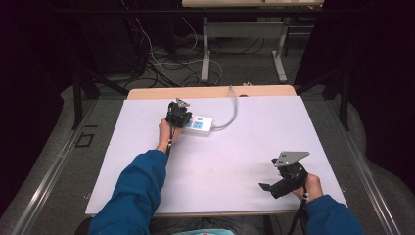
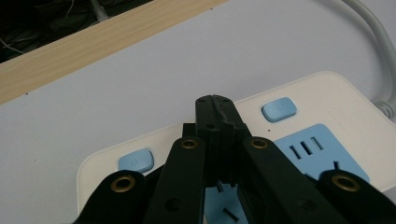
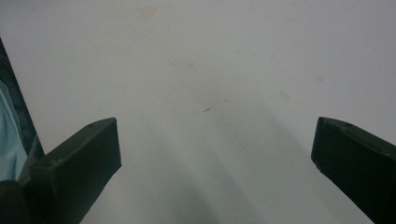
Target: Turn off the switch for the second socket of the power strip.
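A white power strip (image 1: pixel 199 125) with blue sockets lies at the back of the white table top, left of centre. In the left gripper view the power strip (image 2: pixel 327 93) carries two blue buttons (image 2: pixel 279 109) and a blue socket panel (image 2: pixel 317 149). My left gripper (image 1: pixel 177 115) hovers over the strip's left end; its jaws are shut, and the left gripper (image 2: pixel 214 105) has its tips over the white casing between the buttons, holding nothing. Whether they touch the casing I cannot tell. My right gripper (image 1: pixel 271 187) rests near the front right of the table, and the right gripper (image 3: pixel 215 154) is open over bare surface.
The strip's grey cable (image 1: pixel 233 105) runs from its right end over the table's back wooden edge (image 1: pixel 210 91). The white table top (image 1: pixel 244 152) has bare room between the two hands. Loose cables (image 1: pixel 166 63) and another table's legs (image 1: pixel 205 54) sit on the floor beyond.
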`<state>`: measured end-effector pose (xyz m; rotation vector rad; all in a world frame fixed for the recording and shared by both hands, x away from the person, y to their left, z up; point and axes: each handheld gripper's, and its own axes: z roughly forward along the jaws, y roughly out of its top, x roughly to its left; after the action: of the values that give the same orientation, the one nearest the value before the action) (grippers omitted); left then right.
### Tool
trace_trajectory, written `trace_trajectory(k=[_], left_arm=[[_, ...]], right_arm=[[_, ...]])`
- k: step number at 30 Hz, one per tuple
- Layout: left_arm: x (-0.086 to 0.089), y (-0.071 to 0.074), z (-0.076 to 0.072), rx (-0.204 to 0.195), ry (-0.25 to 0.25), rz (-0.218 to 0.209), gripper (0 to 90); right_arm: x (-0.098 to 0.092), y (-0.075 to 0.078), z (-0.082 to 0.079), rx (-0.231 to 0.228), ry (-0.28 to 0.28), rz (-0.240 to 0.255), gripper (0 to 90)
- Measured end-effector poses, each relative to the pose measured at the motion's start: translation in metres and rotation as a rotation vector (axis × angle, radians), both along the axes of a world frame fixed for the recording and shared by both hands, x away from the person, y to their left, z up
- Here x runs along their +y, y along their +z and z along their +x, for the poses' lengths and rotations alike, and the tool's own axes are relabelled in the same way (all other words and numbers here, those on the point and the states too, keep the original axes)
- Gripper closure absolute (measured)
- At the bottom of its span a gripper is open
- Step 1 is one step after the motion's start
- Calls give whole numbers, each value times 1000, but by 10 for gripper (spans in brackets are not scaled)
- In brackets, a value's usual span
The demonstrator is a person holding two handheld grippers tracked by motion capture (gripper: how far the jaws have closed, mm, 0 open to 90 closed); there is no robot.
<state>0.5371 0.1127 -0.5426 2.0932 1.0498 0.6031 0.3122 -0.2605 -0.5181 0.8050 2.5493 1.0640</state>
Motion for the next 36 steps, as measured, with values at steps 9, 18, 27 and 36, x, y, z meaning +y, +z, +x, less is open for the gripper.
trace_trajectory(k=[9,18,27,36], left_arm=[[-1,-2,-2,-9,11,-11,900],[-1,-4,-3,-11,19,-20,900],[1,-3,-3,2,20,-19,900],[0,-3,-3,-2,18,-19,900]], right_arm=[[0,-1,0,-5,-5,3,10],[0,-1,1,-16,5,3,11],[1,-1,0,-3,-1,-4,12],[1,-1,0,-9,-2,-4,12]])
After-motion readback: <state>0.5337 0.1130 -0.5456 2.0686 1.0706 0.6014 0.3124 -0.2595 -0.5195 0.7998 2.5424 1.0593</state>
